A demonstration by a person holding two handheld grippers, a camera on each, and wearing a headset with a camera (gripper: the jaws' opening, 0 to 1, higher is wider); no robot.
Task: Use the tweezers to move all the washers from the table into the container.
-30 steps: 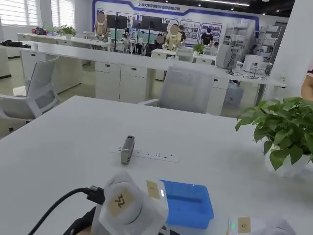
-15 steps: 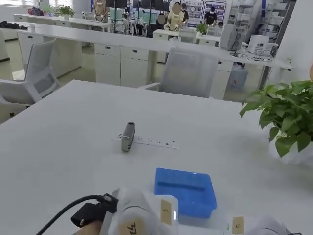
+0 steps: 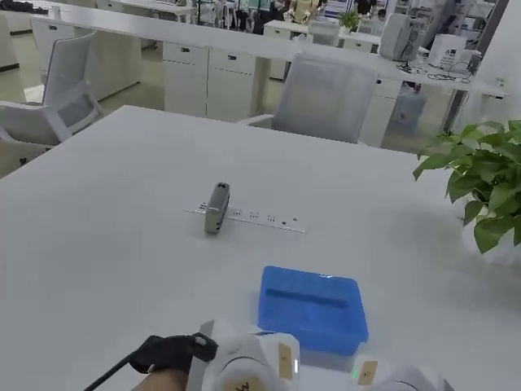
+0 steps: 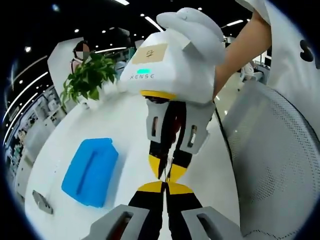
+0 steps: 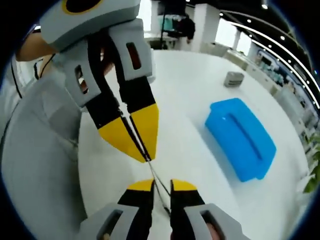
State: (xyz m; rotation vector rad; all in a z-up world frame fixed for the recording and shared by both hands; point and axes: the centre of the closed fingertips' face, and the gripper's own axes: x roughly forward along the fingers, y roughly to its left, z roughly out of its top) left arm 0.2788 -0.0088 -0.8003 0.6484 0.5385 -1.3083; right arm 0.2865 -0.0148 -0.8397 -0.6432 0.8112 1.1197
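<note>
Head view has one blue container [image 3: 312, 308] on the table [image 3: 122, 204] close to its near edge, one grey adapter [image 3: 216, 208] mid-table and one plant [image 3: 488, 187] at the right edge. At the near edge, my left gripper [image 5: 141, 150] is clamped on the single tweezers [image 5: 152, 172]. They run between the nearly closed jaws of my right gripper [image 5: 162, 187], and I cannot tell whether those pinch.

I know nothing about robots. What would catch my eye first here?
First, the left gripper and right gripper, white with yellow-and-black jaws, nose to nose nearest the person, thin metal tweezers running between their tips. Beyond them a bright blue plastic container sits on the white table, with a leafy green plant at the far right.
</note>
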